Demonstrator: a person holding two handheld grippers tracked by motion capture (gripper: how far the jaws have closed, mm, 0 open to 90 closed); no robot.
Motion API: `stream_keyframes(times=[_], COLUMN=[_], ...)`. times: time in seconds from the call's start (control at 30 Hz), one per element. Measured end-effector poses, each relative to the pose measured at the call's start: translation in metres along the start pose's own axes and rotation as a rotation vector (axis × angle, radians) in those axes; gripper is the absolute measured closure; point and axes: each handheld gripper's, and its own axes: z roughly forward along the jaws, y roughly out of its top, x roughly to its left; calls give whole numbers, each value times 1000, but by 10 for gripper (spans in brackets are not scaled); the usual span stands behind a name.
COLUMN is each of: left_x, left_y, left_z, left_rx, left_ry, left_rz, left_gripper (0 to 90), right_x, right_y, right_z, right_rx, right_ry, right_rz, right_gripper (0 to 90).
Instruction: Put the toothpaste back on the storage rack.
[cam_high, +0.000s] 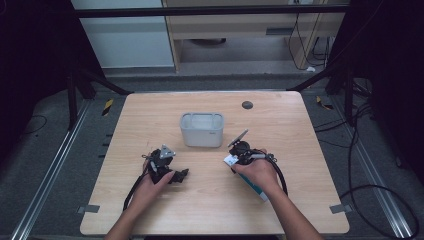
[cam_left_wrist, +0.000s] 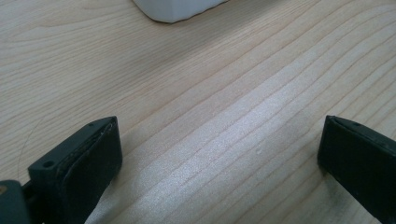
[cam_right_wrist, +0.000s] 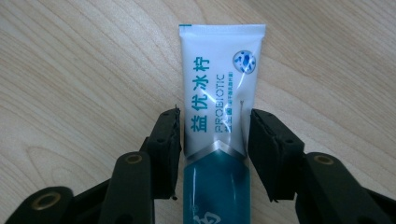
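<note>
Desk (cam_high: 210, 200) of pale wood grain carries everything we see, set on a grey floor with metal rails running down both sides; cables trail across the floor at the right, and a light cabinet stands at the back. A small dark round disc (cam_high: 247, 105) sits near the desk's far edge. A grey bin (cam_high: 202, 129) with rounded corners stands upright at the middle of the desk.

We see the toothpaste tube (cam_right_wrist: 222, 107), white at its crimped end and teal toward the cap, lying flat on the desk to the right of the bin. The right gripper (cam_right_wrist: 214, 149) straddles it: one of its fingers (cam_right_wrist: 167, 144) stands at each long edge of the tube, right against it, and from the right gripper view we cannot tell whether they press.

We find the left gripper (cam_high: 167, 167) to the left of the bin and nearer the person, its fingers (cam_left_wrist: 79, 163) spread wide over bare wood, with the bin's corner just ahead of them.
</note>
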Motion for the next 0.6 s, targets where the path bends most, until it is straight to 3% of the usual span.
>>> stream_keyframes(times=[0.6], left_x=[0], left_y=[0], left_z=[0], left_rx=[0], left_ry=[0], left_rz=[0], left_gripper=[0], right_x=[3], right_y=[-1], right_z=[5], right_rx=[13], right_ry=[-38], right_rz=[22], right_gripper=[550])
